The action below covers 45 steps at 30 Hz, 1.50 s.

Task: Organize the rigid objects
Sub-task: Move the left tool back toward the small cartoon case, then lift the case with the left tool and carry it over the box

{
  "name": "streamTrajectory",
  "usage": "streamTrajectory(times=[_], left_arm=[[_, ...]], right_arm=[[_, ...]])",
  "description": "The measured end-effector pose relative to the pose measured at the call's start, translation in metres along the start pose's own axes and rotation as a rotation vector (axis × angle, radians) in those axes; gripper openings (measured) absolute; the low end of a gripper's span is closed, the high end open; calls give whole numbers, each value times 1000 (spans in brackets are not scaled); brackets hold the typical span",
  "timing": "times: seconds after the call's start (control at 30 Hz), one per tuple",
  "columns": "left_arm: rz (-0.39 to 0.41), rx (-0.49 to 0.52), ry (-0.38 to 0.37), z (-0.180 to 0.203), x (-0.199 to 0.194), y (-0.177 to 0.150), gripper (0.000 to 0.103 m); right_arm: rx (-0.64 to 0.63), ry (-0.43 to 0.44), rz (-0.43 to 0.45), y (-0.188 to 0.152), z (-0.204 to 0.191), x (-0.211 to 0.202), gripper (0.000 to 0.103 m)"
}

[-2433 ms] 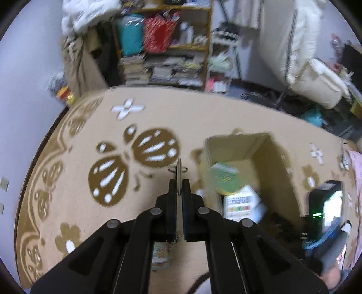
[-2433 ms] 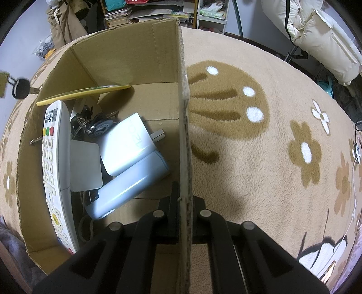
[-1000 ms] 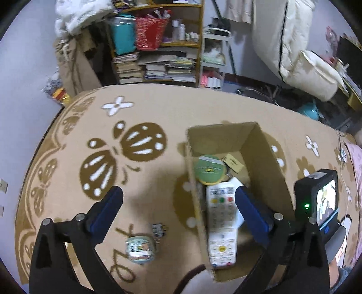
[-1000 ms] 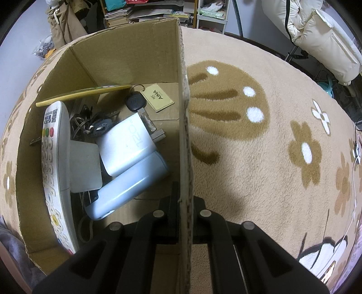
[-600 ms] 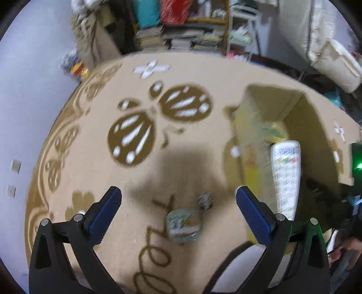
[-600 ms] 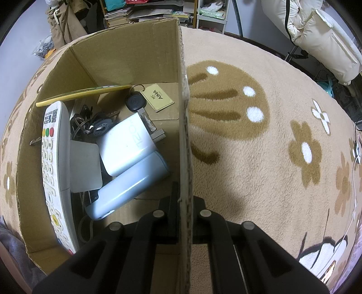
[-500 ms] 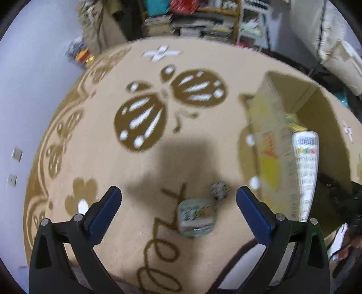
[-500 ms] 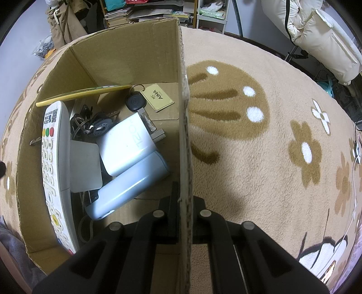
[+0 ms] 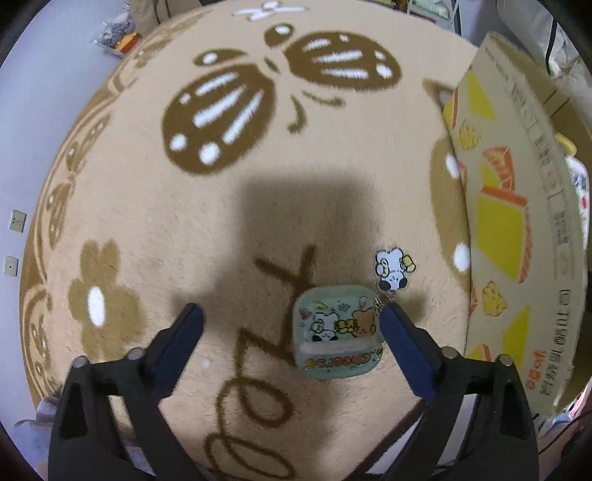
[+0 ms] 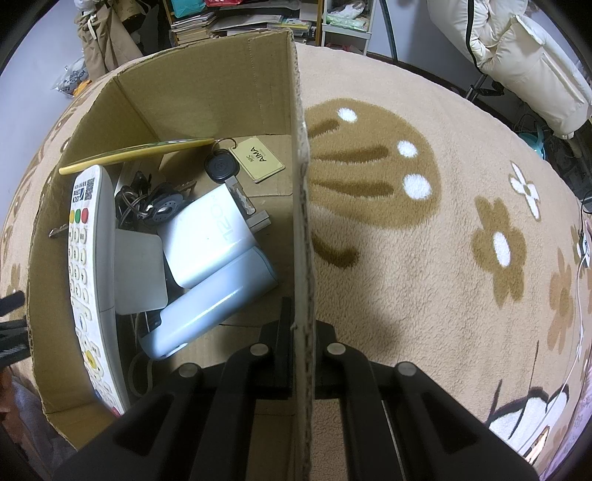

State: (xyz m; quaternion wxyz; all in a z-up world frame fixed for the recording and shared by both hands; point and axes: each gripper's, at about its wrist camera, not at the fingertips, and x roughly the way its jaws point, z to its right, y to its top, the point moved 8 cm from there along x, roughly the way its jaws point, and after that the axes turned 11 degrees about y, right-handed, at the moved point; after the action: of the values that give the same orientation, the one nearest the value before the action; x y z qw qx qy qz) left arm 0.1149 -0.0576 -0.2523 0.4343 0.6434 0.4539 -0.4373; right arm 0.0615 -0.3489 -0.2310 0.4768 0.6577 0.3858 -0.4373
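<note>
The left gripper (image 9: 290,325), fingers spread wide, points down at a small green case (image 9: 336,333) lying on the tan patterned rug (image 9: 155,229), just inside its right finger. The right gripper (image 10: 301,318) is clamped on the wall of the cardboard box (image 10: 296,148), which holds a remote (image 10: 88,281) and keys (image 10: 222,166); bookshelves (image 10: 229,18) stand behind.

Beige patterned rug (image 9: 229,207) w/ cardboard box (image 10: 207,96) & small case (image 9: 335,338).
</note>
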Motion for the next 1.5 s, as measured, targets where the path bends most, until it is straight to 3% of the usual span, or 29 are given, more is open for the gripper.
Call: streamTrajectory(times=[0.13,0.2,0.3,0.7,0.9,1.1,1.5], left_arm=[[-20,-16,-59,10,5,-3,78],[-61,-5,-53,14,13,-9,74],[-50,-16,-110,20,10,-11,54],[28,-33,-28,11,-17,-9,53],[124,-68,-42,3,-56,-3,53],[233,-79,-73,-1,-103,36,53],[380,-31,-138,32,-173,71,53]], right_arm=[[0,1,0,0,0,0,5],[-1,0,0,0,0,0,5],[0,0,0,0,0,0,5],[-1,0,0,0,0,0,5],[-2,-1,0,0,0,0,5],[-1,-1,1,0,0,0,5],[-3,-2,1,0,0,0,5]])
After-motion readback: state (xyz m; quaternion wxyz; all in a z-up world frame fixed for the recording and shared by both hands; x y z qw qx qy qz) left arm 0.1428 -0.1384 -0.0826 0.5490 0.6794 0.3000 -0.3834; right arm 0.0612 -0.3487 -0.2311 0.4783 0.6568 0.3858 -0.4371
